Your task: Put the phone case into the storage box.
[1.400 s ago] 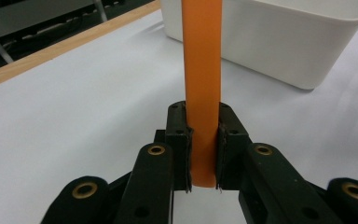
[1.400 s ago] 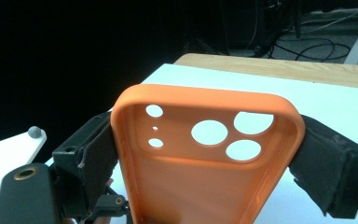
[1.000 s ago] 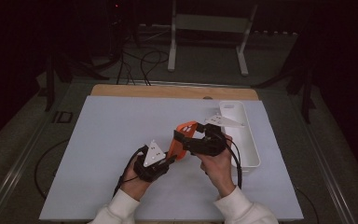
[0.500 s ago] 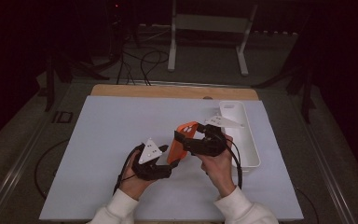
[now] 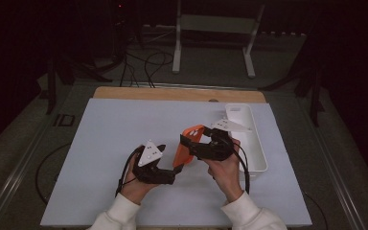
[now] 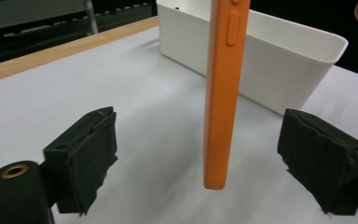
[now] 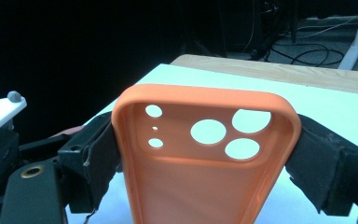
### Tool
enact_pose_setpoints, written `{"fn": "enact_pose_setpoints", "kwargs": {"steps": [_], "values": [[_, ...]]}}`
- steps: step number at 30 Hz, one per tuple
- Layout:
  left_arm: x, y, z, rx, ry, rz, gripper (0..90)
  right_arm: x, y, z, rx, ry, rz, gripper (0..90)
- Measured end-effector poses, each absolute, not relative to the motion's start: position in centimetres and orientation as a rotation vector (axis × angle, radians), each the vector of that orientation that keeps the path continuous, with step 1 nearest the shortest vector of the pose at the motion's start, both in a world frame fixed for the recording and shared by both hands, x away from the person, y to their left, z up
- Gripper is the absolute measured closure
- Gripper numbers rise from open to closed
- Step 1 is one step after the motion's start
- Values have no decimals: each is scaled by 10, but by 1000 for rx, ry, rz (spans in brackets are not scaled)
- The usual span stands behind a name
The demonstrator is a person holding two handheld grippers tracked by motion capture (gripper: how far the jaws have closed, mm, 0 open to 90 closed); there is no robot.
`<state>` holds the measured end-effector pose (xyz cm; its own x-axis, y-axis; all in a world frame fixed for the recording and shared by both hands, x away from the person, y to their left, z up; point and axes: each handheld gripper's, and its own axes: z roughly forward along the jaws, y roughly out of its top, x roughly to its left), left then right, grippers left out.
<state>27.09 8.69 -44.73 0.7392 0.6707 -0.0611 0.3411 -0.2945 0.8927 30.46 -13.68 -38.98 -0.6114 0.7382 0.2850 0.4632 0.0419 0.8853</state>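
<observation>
A: Start from the left, please. What does the left gripper (image 5: 172, 176) do?

B: Its jaws have just been opening, and now they stand spread wide. In the left gripper view the soft orange silicone phone case (image 6: 223, 93) hangs between the two black pads, but neither pad touches it — there is free space on both sides. So this gripper holds nothing.

A: And where is the case itself?

B: It is lifted above the white tabletop (image 5: 100, 143), between the two hands. Its long axis stands almost upright, the lower end pointing down to the left gripper. The thin edge with the side buttons faces that gripper's camera.

A: Who carries it, then?

B: The right gripper (image 5: 188, 143). In the right gripper view the case (image 7: 205, 154) sits between its pads with the camera holes at the top, and both pads press on the long side walls — it pinches the case across its width.

A: What lies further right?

B: The long white plastic tray (image 5: 249, 139), just beside the right hand. I judge the case is already nearer to the tray than to anything else, so the right hand alone can carry it there.
</observation>
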Motion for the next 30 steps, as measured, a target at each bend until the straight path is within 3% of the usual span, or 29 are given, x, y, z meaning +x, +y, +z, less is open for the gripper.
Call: {"fn": "enact_pose_setpoints", "kwargs": {"steps": [30], "values": [[275,113,-440,1900,821,398,64,306,-144,-387,1219,2056,1567,164]]}}
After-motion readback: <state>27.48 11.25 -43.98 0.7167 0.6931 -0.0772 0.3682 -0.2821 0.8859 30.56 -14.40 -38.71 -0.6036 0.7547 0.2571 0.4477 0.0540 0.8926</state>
